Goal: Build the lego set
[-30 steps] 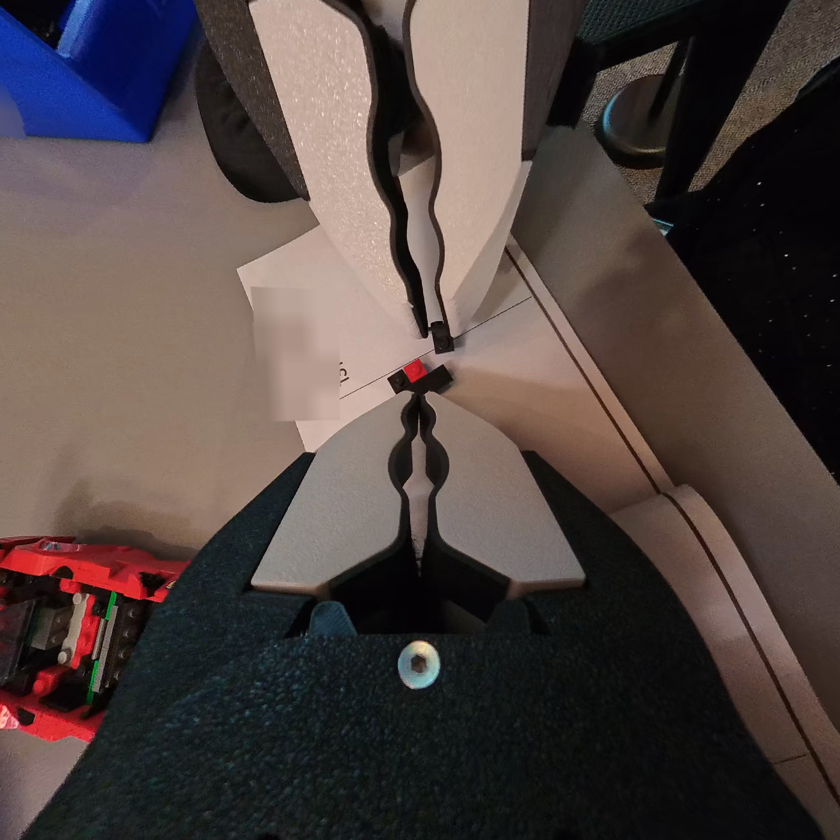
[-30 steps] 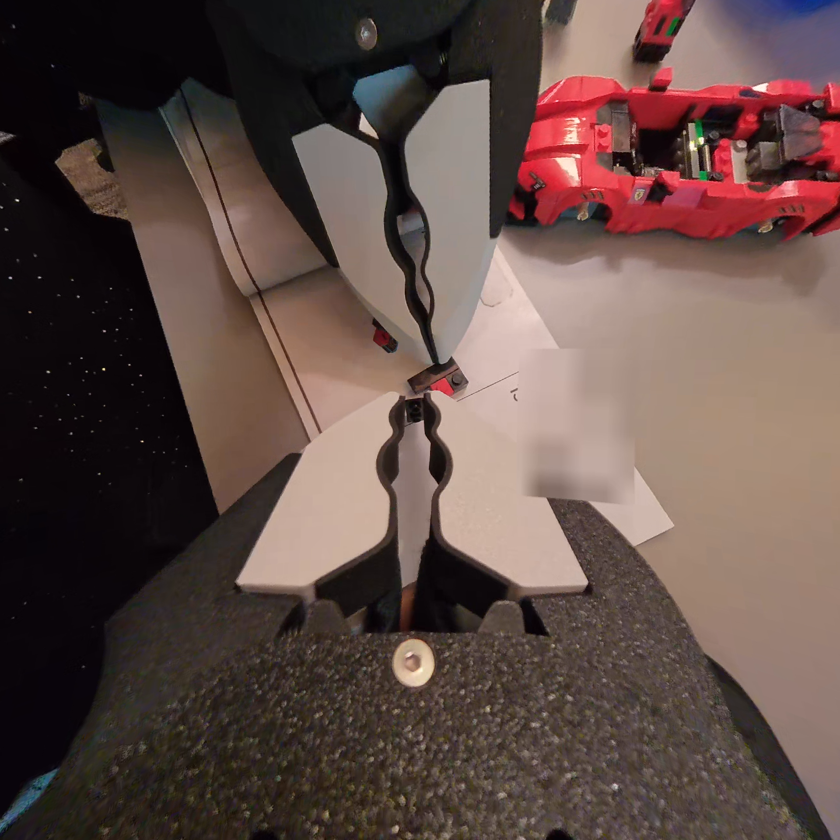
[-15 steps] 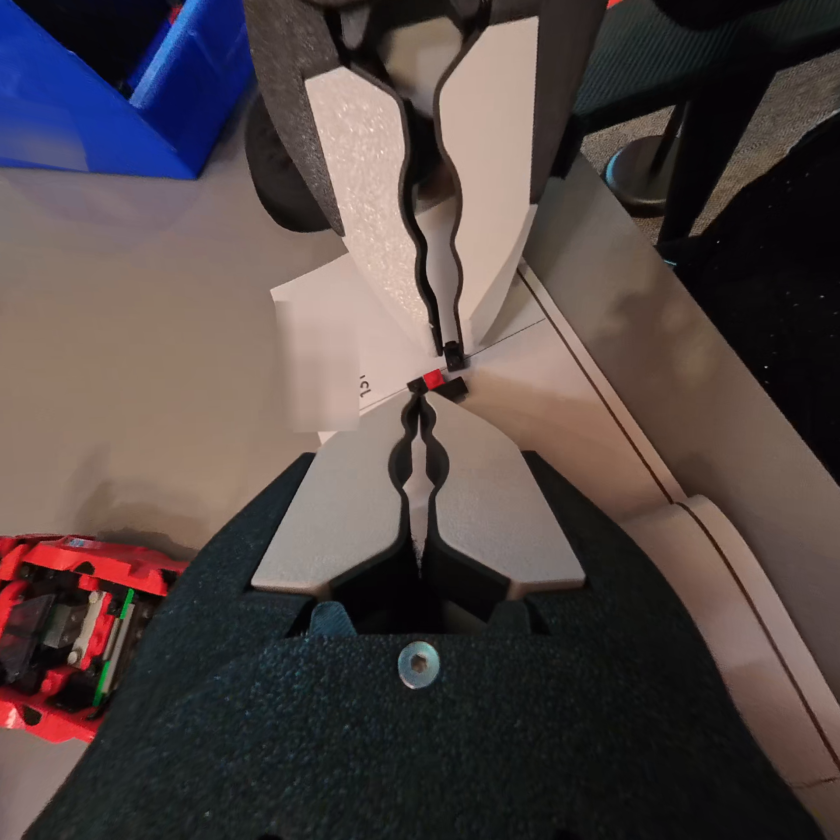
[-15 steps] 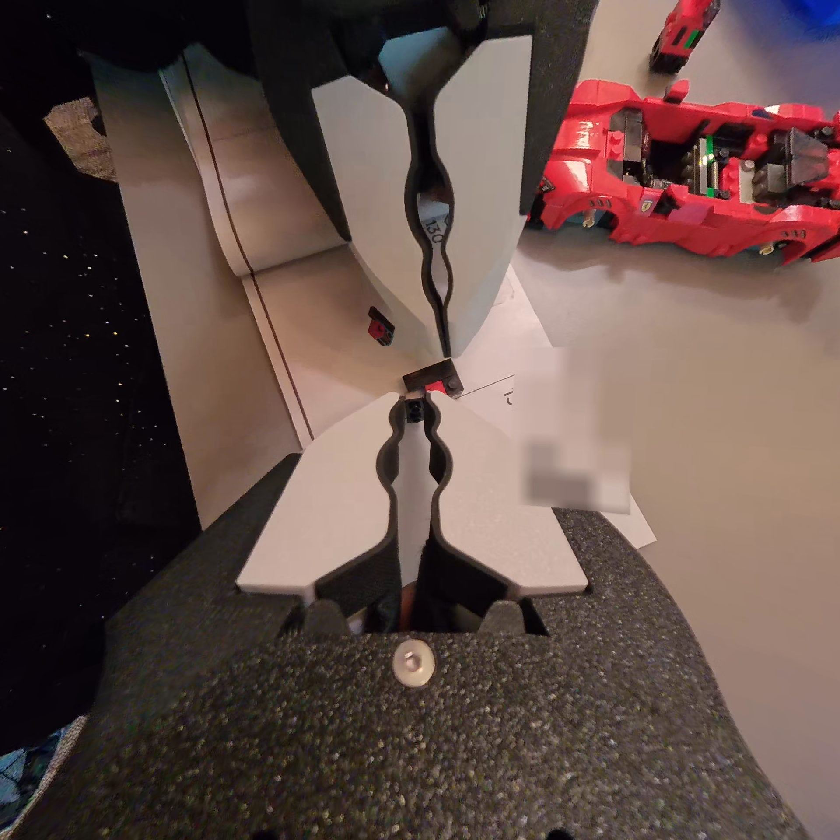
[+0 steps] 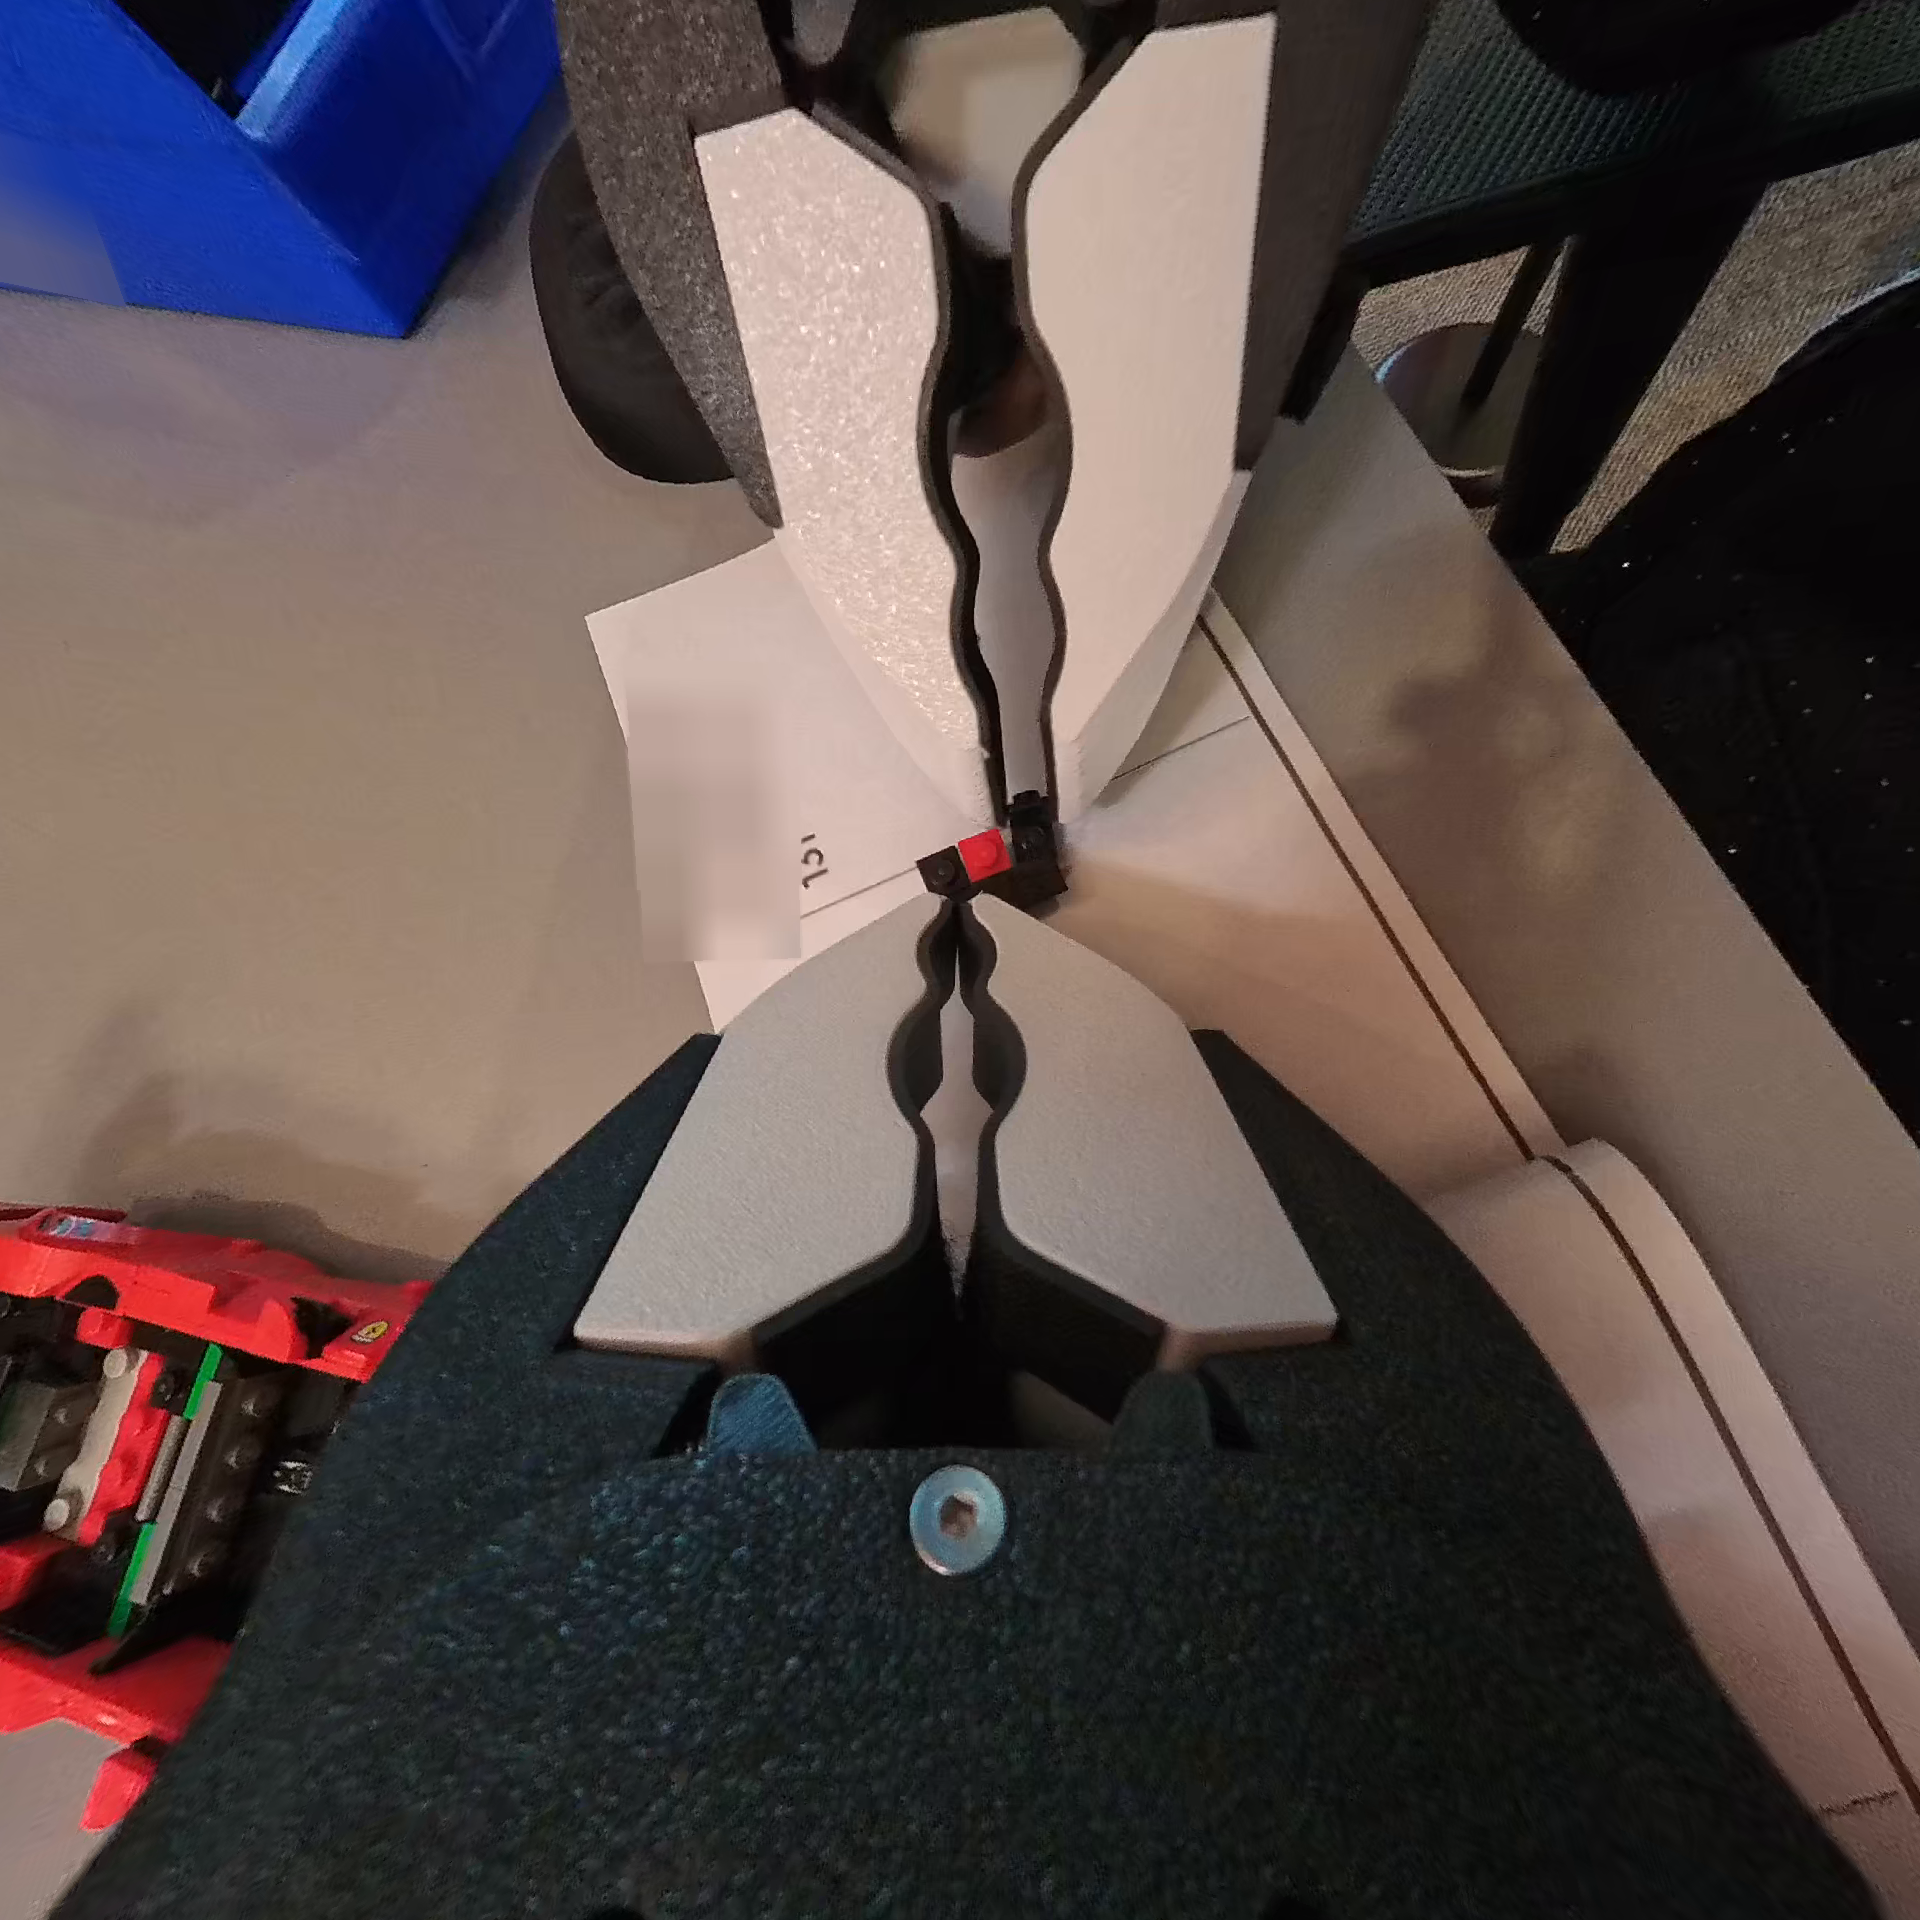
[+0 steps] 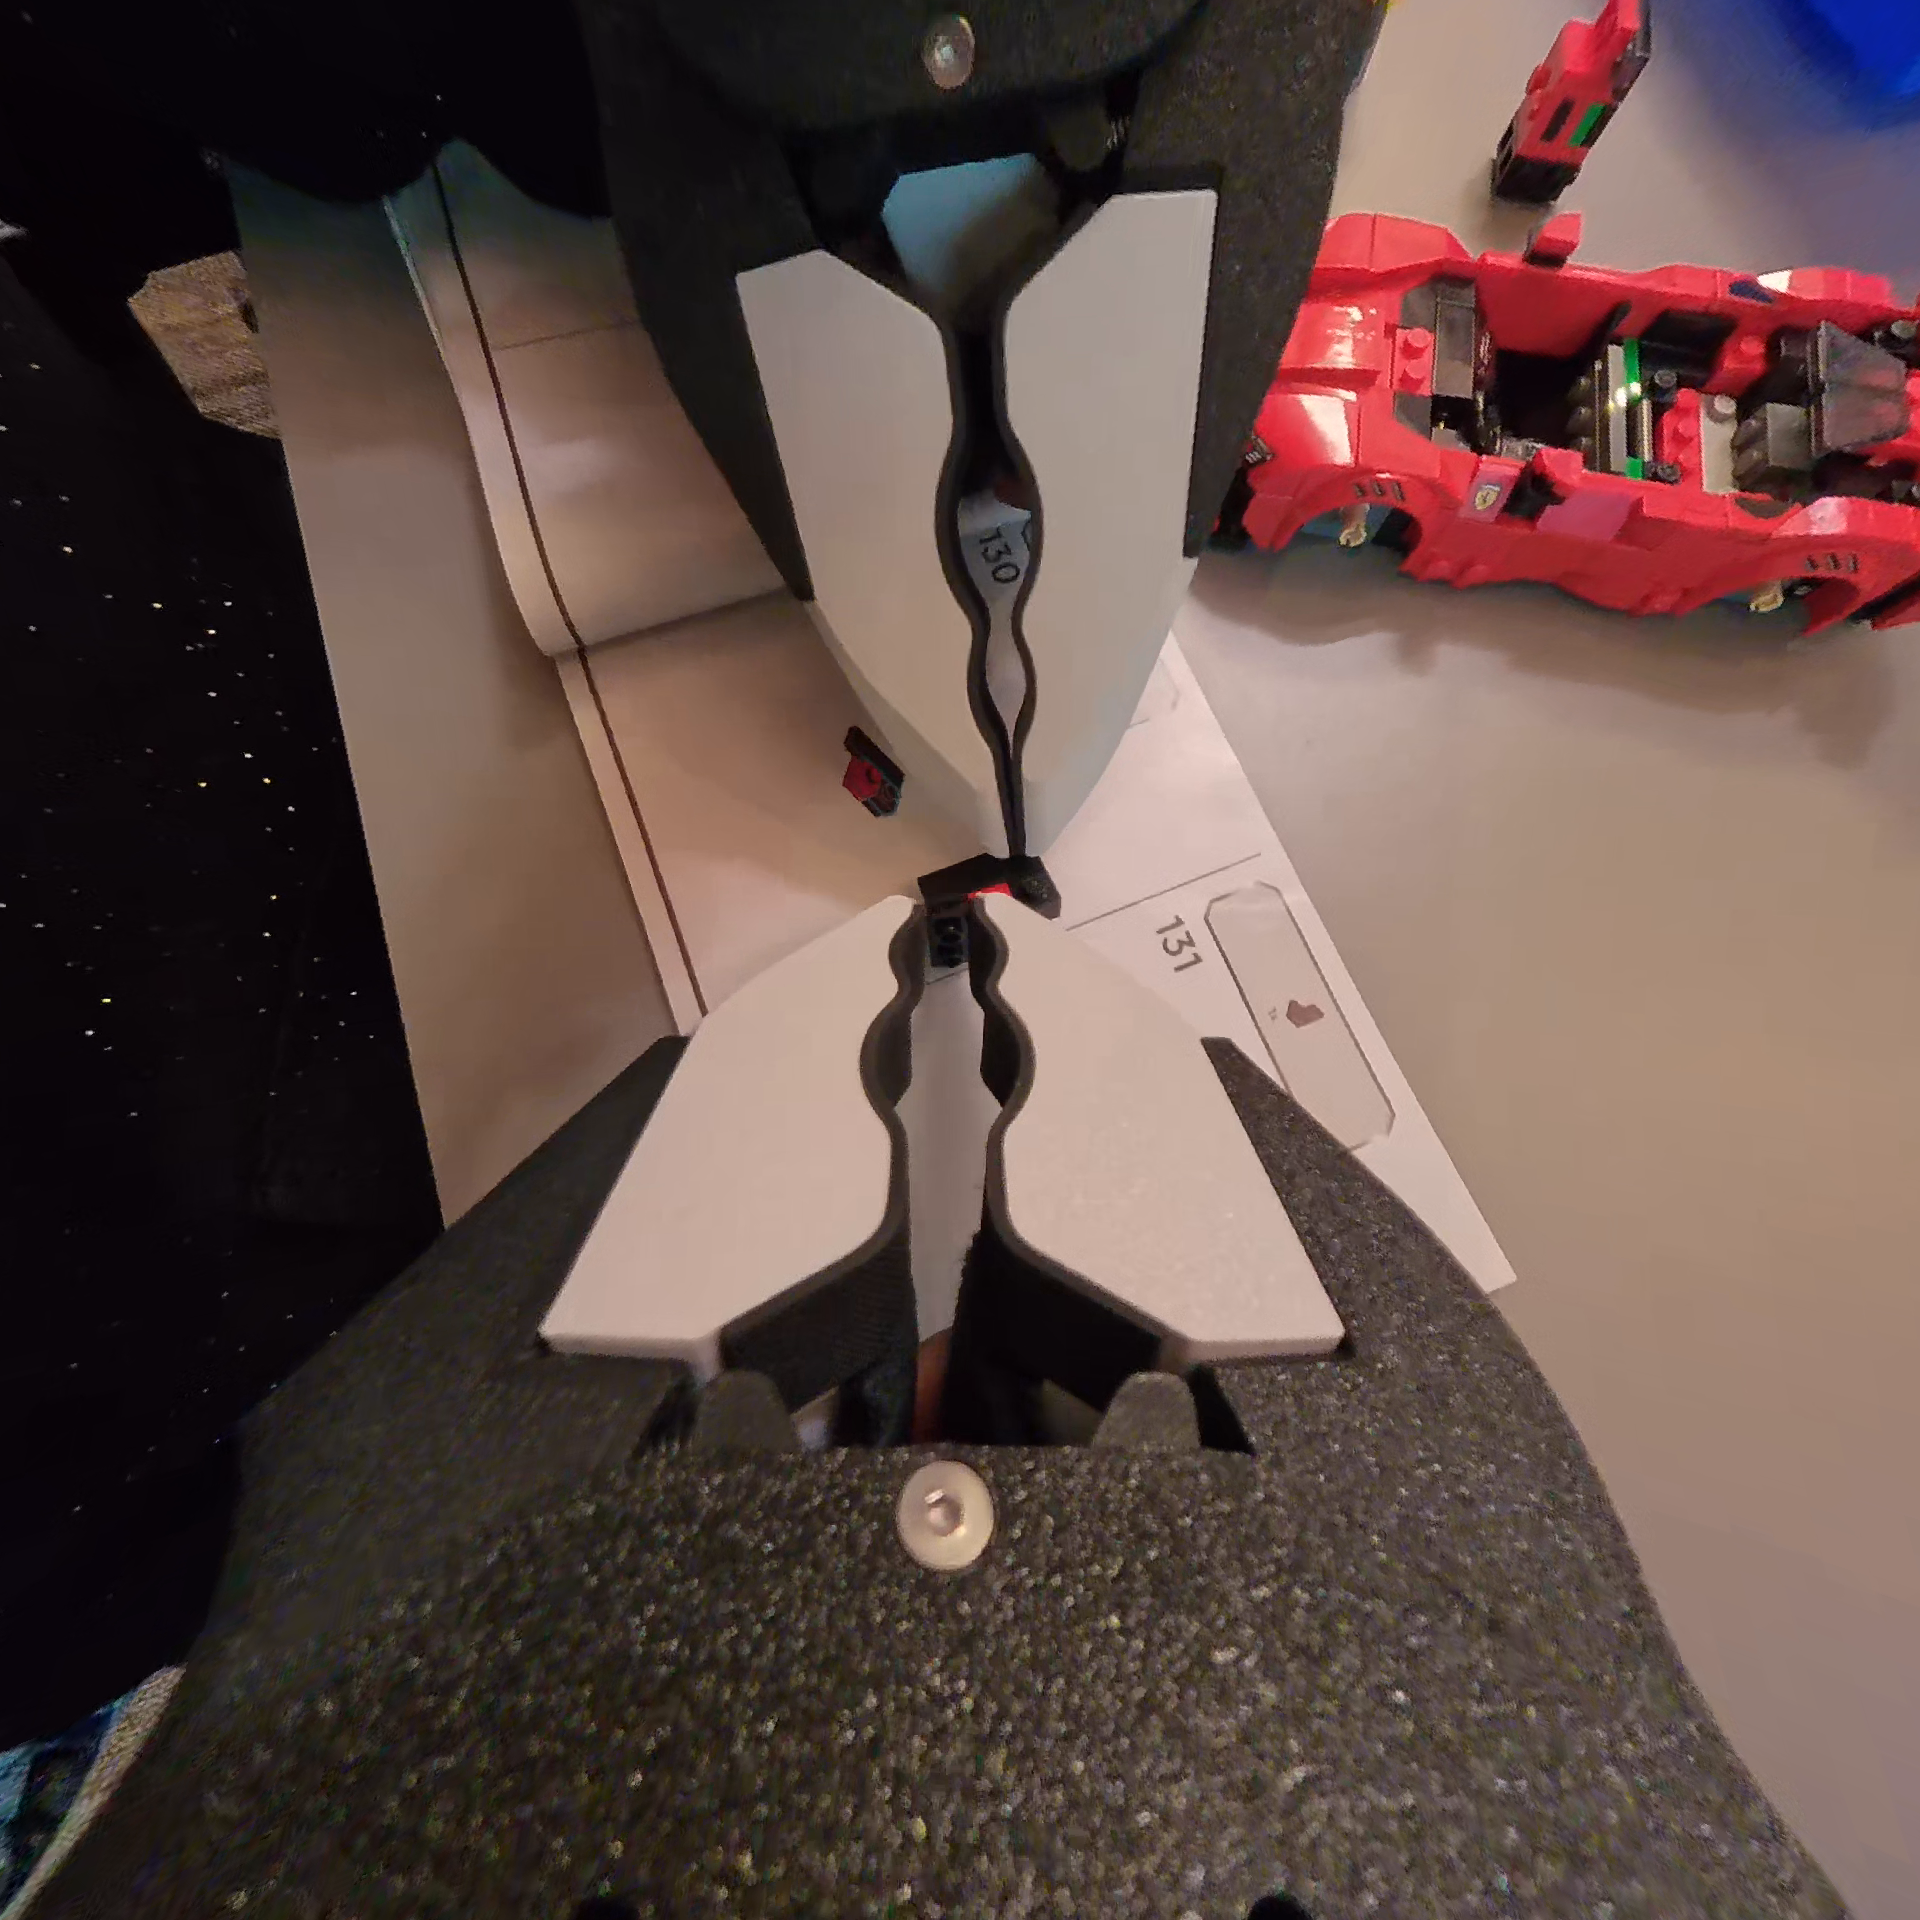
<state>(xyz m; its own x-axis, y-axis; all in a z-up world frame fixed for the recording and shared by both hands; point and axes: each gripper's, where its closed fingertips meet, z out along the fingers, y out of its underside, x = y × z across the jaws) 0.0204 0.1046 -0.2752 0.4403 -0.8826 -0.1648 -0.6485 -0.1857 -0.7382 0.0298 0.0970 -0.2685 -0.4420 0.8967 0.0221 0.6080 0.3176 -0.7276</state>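
My left gripper (image 5: 958,912) is shut on a small black plate with a red stud piece on top (image 5: 982,860). My right gripper (image 6: 948,920) is shut on a tiny black piece (image 6: 948,943). The two face each other tip to tip over the instruction sheet (image 5: 727,717). In the left wrist view the right gripper (image 5: 1023,795) comes from above, and its black piece (image 5: 1031,836) touches the right end of the plate. In the right wrist view the left gripper (image 6: 1013,847) holds the plate (image 6: 987,876) just above my tips.
The partly built red car (image 6: 1558,436) lies on the grey table, also seen in the left wrist view (image 5: 125,1403). A small red-and-black piece (image 6: 871,784) lies loose near the table edge (image 6: 623,790). A small red sub-assembly (image 6: 1558,104) and a blue bin (image 5: 260,135) stand farther off. Only a small space, under 4 cm, lies between the two pairs of fingers.
The two grippers have closed the gap between them. The right gripper's black piece now touches the end of the black-and-red plate, where before it hung just clear of it.
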